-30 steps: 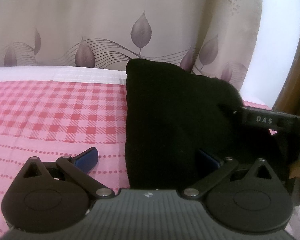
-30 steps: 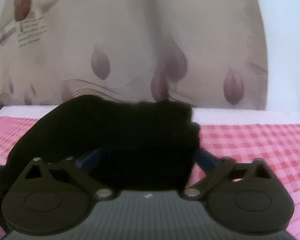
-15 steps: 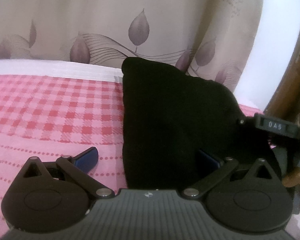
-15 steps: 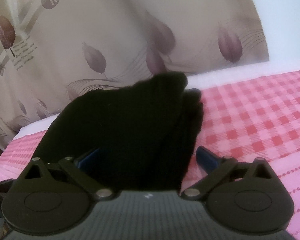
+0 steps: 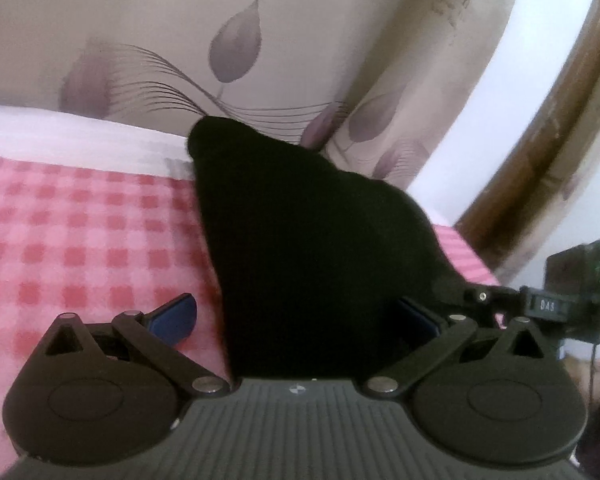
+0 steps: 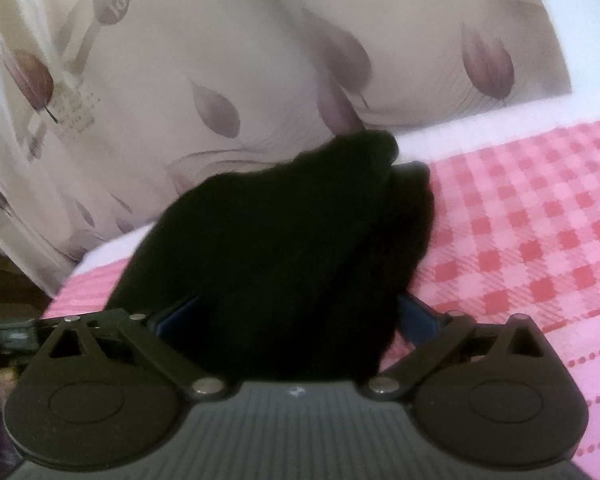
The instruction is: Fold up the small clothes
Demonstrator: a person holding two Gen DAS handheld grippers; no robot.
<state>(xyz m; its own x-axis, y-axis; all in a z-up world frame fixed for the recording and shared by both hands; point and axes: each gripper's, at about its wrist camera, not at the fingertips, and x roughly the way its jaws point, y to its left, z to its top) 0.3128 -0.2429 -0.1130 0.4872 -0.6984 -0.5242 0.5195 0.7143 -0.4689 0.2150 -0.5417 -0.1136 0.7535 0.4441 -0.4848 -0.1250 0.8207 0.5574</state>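
Black cloth (image 5: 308, 248) lies between the wide-spread fingers of the left gripper (image 5: 296, 320) and right gripper (image 6: 296, 312) over pink checked bedding (image 5: 80, 240); "DAS" marks the right gripper.

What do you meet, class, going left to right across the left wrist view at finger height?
Pink checked cloth → left blue finger → black garment → right blue finger → the other tool.
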